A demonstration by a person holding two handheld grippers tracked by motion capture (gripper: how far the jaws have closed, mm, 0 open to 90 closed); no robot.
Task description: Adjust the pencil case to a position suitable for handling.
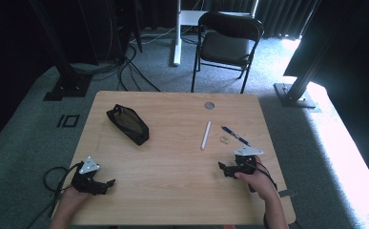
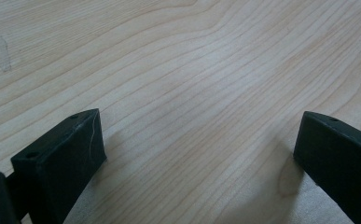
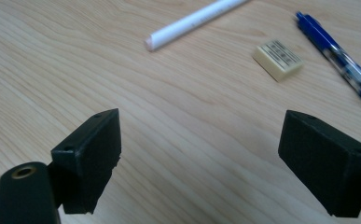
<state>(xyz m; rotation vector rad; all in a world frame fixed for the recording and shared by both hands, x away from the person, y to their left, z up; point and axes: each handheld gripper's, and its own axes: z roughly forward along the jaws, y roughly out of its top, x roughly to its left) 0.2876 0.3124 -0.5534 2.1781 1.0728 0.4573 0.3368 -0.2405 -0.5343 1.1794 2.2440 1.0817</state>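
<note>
Half blue pen (image 3: 341, 59) cropped, eraser (image 3: 278, 59) print unreadable

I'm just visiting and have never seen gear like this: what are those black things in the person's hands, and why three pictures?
They are hand-held grippers, each with two black jaws. One picture looks down from above at the table; the others come from cameras riding on the left gripper and right gripper. Both are open and hold nothing. On the table lie a black pouch, a white pen, a small eraser and a blue pen.
</note>
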